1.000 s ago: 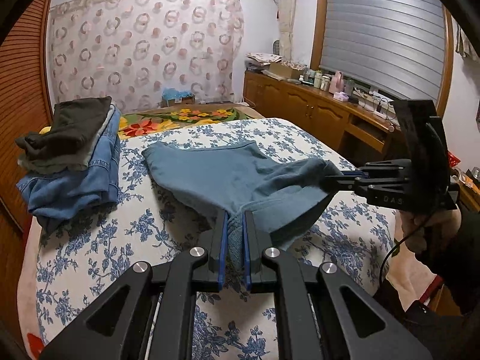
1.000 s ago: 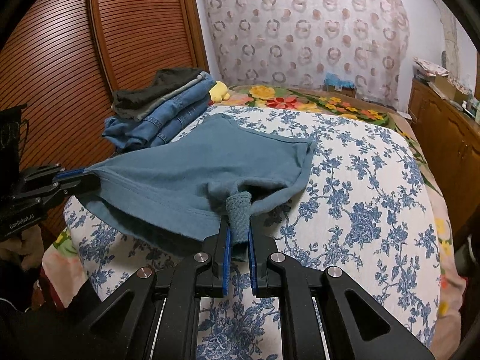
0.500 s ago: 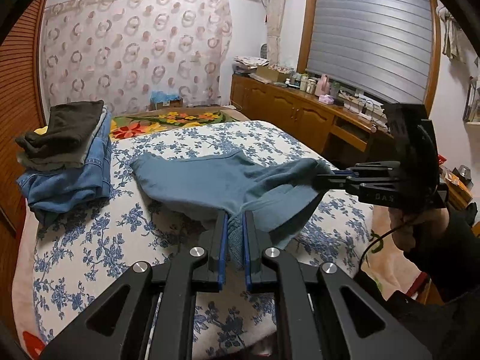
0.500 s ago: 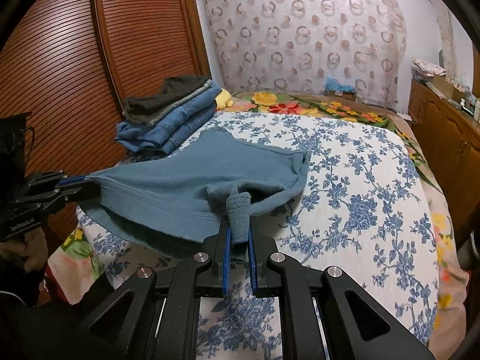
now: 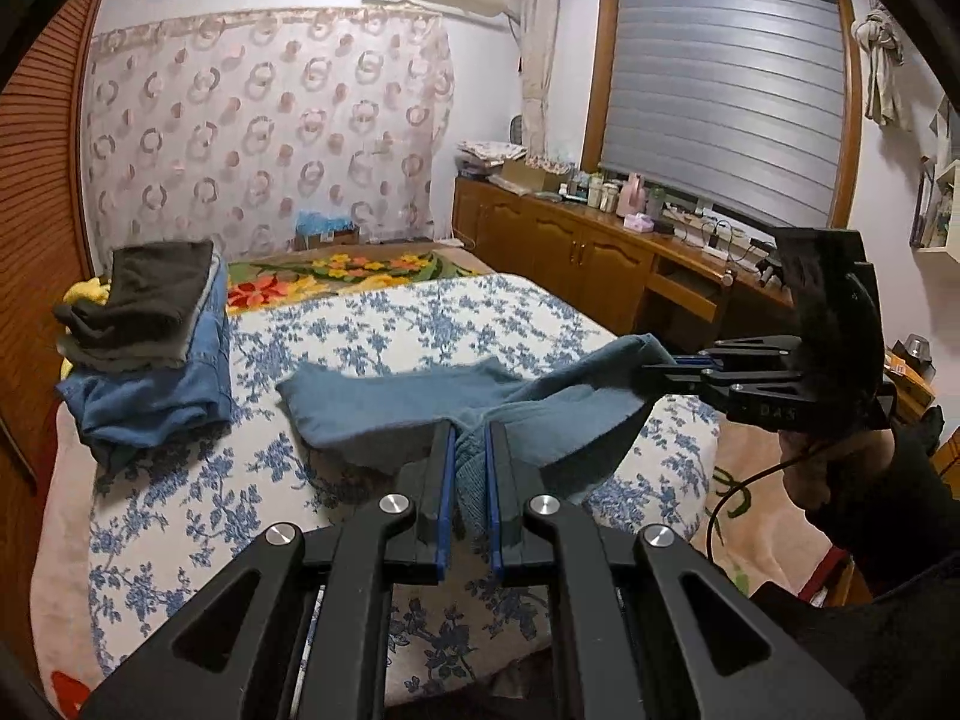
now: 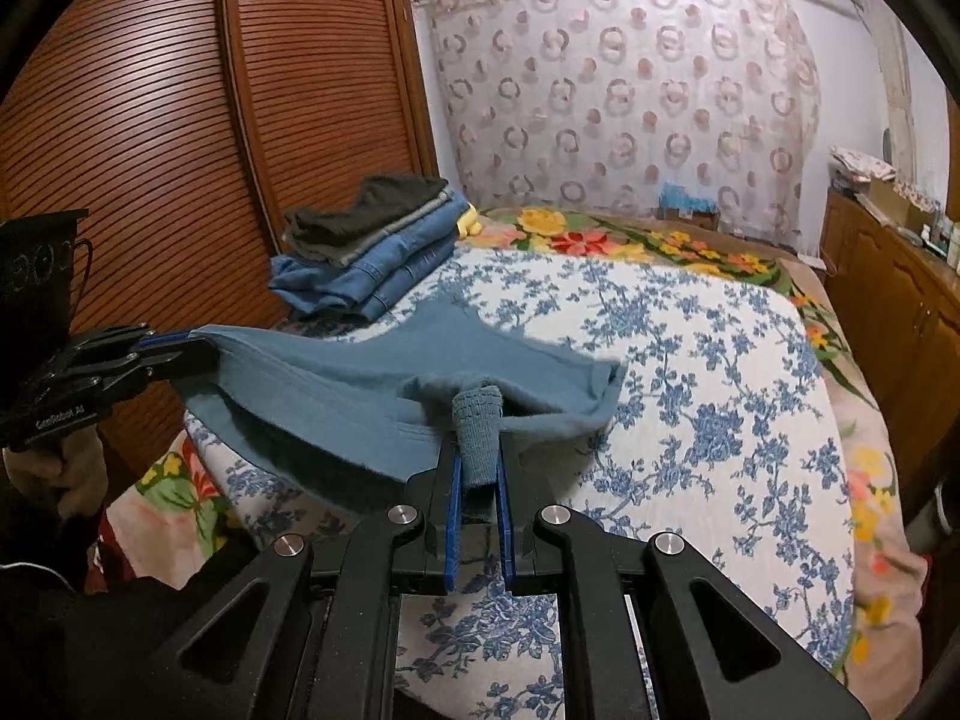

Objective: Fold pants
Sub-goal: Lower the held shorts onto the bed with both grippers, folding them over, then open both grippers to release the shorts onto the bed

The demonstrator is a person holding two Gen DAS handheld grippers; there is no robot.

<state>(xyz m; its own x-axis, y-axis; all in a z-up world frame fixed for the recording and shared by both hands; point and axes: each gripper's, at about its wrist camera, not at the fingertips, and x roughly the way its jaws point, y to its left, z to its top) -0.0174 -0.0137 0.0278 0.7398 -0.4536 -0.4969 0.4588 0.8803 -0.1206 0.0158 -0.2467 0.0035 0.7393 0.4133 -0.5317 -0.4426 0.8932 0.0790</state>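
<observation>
Teal-blue pants (image 5: pixel 408 408) hang stretched between both grippers over the near end of the floral bed (image 5: pixel 372 324); their far end rests on the bedspread. My left gripper (image 5: pixel 468 450) is shut on one bunched corner of the pants. My right gripper (image 6: pixel 478 462) is shut on the other corner, a ribbed bunch of cloth (image 6: pixel 480 432). In the left wrist view the right gripper (image 5: pixel 666 369) shows at the right, pinching the pants (image 6: pixel 336 384). In the right wrist view the left gripper (image 6: pixel 180 351) shows at the left.
A stack of folded jeans and dark clothes (image 5: pixel 144 336) lies on the bed's far left, also in the right wrist view (image 6: pixel 372 252). A wooden wardrobe (image 6: pixel 150 138) stands on the left. A wooden dresser (image 5: pixel 600 258) with bottles runs along the right under the window.
Both grippers have pulled back toward the foot of the bed and risen, dragging the pants with them. The cloth is now stretched tighter and less of it rests on the bedspread.
</observation>
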